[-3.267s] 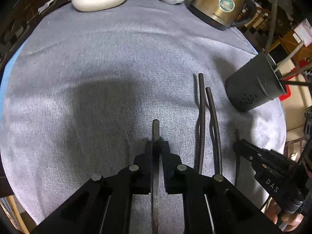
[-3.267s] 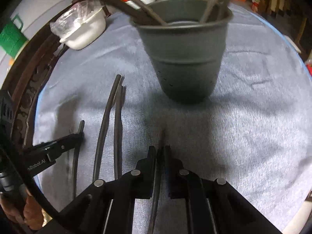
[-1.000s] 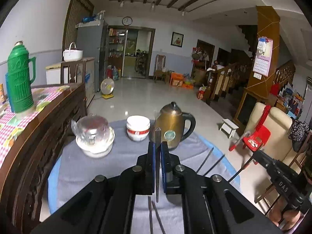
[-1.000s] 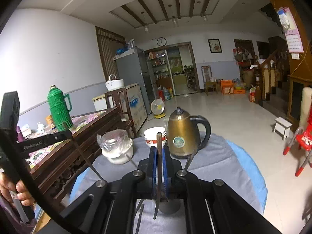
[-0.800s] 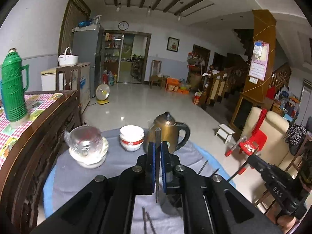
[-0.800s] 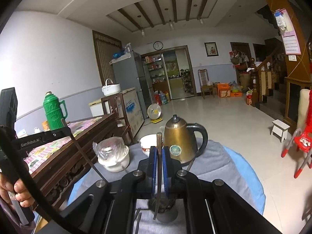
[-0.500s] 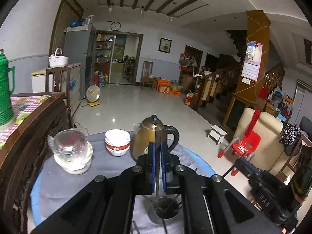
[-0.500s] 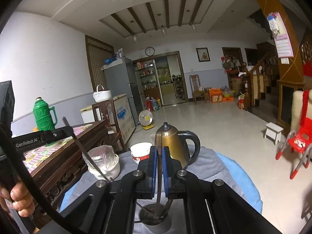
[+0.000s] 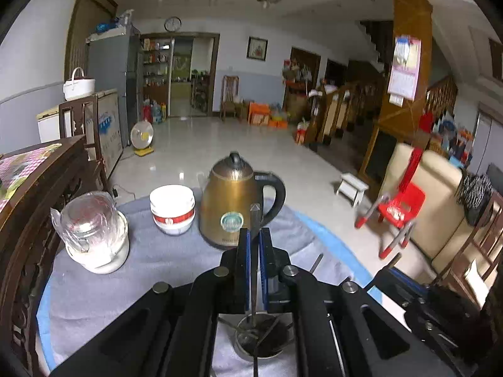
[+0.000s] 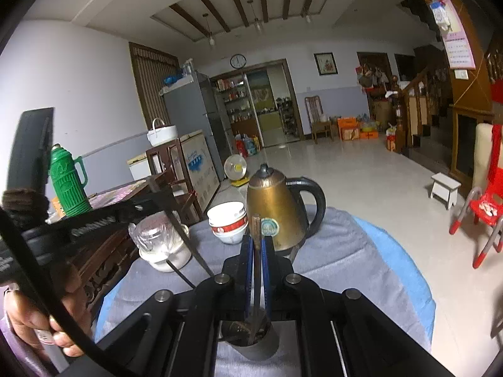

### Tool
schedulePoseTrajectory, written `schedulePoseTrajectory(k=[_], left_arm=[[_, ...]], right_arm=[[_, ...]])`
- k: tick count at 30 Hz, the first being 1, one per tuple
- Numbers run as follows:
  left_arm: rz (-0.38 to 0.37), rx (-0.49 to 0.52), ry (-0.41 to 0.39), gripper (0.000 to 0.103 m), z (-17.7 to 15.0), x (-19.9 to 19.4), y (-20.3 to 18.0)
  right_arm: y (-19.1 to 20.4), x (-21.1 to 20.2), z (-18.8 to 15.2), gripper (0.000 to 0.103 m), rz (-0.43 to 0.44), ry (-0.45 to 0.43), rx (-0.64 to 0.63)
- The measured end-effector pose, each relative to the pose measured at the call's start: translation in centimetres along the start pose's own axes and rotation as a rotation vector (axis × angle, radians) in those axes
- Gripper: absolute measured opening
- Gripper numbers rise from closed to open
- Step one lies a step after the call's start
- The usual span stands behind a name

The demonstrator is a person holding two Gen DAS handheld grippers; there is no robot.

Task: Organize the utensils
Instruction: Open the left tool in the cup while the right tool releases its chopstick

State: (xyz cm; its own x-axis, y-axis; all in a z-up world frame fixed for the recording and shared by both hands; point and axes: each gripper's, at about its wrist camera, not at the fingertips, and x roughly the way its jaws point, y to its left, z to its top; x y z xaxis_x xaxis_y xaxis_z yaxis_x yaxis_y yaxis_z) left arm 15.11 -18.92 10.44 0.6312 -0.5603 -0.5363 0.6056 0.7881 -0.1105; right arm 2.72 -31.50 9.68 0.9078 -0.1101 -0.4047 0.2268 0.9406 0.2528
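A round table (image 9: 103, 286) under a grey cloth carries, at its far side, a bronze kettle (image 9: 234, 201), a stack of red-banded white bowls (image 9: 172, 209) to its left, and a plastic-wrapped white pot (image 9: 94, 232) further left. A dark utensil holder (image 10: 251, 341) stands at the near edge, directly below both grippers, with several sticks already leaning inside it.

Left gripper (image 9: 254, 242): jaws closed on a dark chopstick (image 9: 254, 251). The long axis is close to vertical, upper end above the fingertips, lower end pointing down to the holder opening.

Right gripper (image 10: 257, 248): jaws closed on a brown chopstick (image 10: 256, 257). It is also near vertical, and its lower end reaches into the holder.

The grippers sit close together above the holder; each appears at the edge of the other's view.
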Motion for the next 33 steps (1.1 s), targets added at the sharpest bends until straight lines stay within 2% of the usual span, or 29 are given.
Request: schedulePoseTrajectory(k=[7,10,16,17,18,20,24,27,30,33], left_arm=[[-0.001,0.007,0.102,0.005,-1.1,2.8,0.8],[-0.026,-0.007,0.134,0.005,-1.4,3.4,1.2],[-0.043,-0.008,0.163,0.008,-1.9,3.2,1.9],[-0.041,-0.003,0.159,0.014,-1.9,2.9,2.0],[-0.038,0.003,0.152,0.029,-2.0,2.4,2.1],[-0.027,0.002,0.123,0.046,-1.9,1.5,2.6],[-0.002,-0.004,0.073,0.053,-2.4,-1.5,4.3],[0.026,-0.020,0.048,0.062,-3.4,-3.5,6.0],[0.070,-0.039,0.063,0.065,-5.7,-5.5,8.1],[0.117,-0.063,0.115,0.066,-8.4,-6.3,9.8]], right_arm=[[-0.7,1.7,-1.3,0.006,0.004,0.073,0.035],[-1.0,2.4,-1.7,0.006,0.006,0.105,0.048],[-1.5,3.3,-2.3,0.008,0.038,0.182,0.108],[-1.6,3.3,-2.4,0.009,0.044,0.188,0.118],[-1.9,3.3,-2.6,0.009,0.052,0.192,0.132],[-2.3,2.9,-2.8,0.011,0.058,0.186,0.151],[-3.3,1.0,-2.8,0.018,0.077,0.130,0.193],[-4.2,-0.8,-3.0,0.033,0.075,0.090,0.215],[-4.9,-2.5,-3.5,0.037,0.065,0.060,0.223],[-5.7,-3.5,-4.7,0.037,0.073,0.069,0.237]])
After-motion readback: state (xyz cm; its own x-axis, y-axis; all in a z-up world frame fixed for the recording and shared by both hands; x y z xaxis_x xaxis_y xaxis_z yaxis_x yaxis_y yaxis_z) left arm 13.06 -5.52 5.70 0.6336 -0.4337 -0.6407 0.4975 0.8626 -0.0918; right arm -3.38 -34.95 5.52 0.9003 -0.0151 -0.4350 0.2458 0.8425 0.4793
